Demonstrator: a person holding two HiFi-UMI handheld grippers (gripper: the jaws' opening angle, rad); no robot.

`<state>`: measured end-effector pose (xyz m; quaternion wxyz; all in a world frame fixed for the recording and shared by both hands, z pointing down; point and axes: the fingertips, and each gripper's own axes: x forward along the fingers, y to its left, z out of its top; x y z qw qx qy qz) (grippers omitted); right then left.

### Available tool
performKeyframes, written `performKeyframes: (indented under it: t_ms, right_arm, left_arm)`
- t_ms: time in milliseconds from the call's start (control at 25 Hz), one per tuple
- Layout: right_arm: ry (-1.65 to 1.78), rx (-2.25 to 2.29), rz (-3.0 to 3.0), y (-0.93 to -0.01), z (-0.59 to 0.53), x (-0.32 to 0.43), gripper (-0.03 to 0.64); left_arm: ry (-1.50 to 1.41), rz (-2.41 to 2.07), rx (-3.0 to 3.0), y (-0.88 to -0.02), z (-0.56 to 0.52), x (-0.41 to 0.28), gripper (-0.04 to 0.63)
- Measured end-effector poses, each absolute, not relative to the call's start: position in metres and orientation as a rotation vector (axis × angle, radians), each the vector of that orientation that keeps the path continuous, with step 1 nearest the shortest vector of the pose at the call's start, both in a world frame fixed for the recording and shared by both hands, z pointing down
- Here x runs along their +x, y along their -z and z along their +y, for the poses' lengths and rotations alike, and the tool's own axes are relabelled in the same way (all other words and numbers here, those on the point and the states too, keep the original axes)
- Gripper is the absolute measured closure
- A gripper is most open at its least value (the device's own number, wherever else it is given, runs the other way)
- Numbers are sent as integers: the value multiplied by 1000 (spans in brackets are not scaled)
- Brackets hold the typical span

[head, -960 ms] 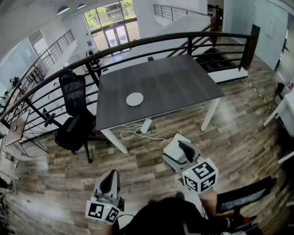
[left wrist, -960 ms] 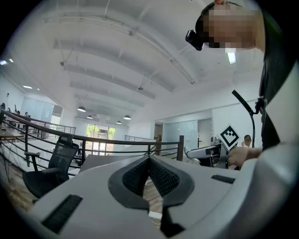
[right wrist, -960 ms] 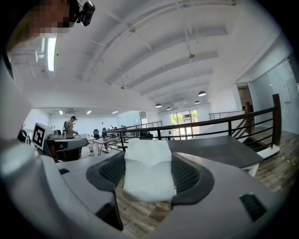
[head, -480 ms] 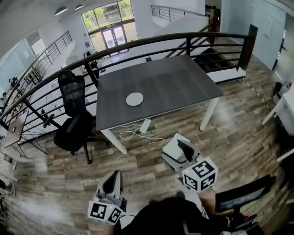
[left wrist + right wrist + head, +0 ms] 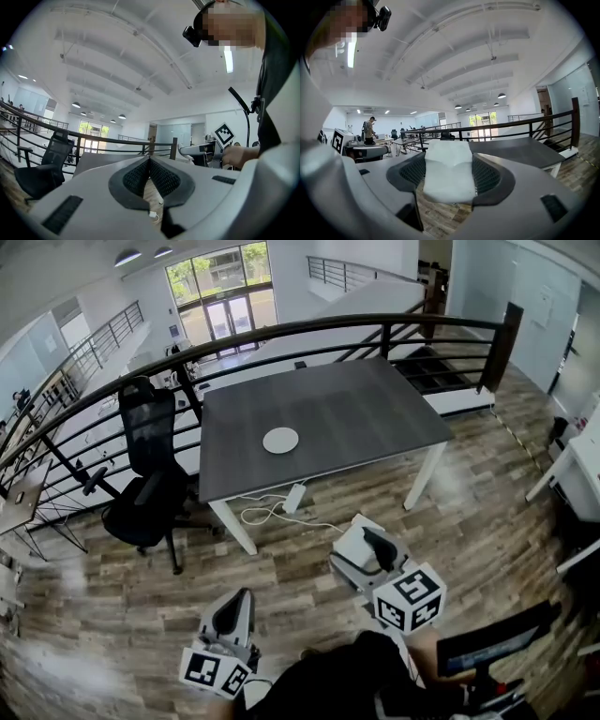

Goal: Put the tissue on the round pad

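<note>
A white round pad (image 5: 280,440) lies near the middle of the dark grey table (image 5: 366,409), well ahead of me. My right gripper (image 5: 361,545) is held over the wooden floor, short of the table, and is shut on a white tissue pack (image 5: 449,176) that fills the gap between its jaws. The tissue pack (image 5: 357,547) shows as a pale block at that gripper's tip in the head view. My left gripper (image 5: 234,610) hangs lower left, also over the floor. Its jaws meet at the tips with nothing between them (image 5: 150,165).
A black office chair (image 5: 150,484) stands at the table's left corner. A white cable and power strip (image 5: 281,507) lie on the floor under the table's near edge. A black railing (image 5: 309,329) curves behind the table. Another desk edge (image 5: 577,474) is at right.
The view has shifted slightly, with the table and pad a little nearer and to the right. Both grippers keep about the same pose and grip.
</note>
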<state>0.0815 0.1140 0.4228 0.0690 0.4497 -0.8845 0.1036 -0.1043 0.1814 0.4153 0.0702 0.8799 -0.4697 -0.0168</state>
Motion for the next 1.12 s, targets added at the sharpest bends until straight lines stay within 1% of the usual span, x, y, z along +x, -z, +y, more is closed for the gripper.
performKeyframes:
  t_ms: [320,600,1120]
  right_arm:
    - [-278,1290,-2665,-417,115,59,302]
    - [-268,1194,-2745,-421,80,36,301]
    - [-286,1155,-2812,-418,-16,59,301]
  left_arm:
    - [80,-1398,2643,-414,187,-117,592]
    - [33,-1482,2585,-424,168,-124,592]
    - [-36,-1571,2576,-421,84,-93,592]
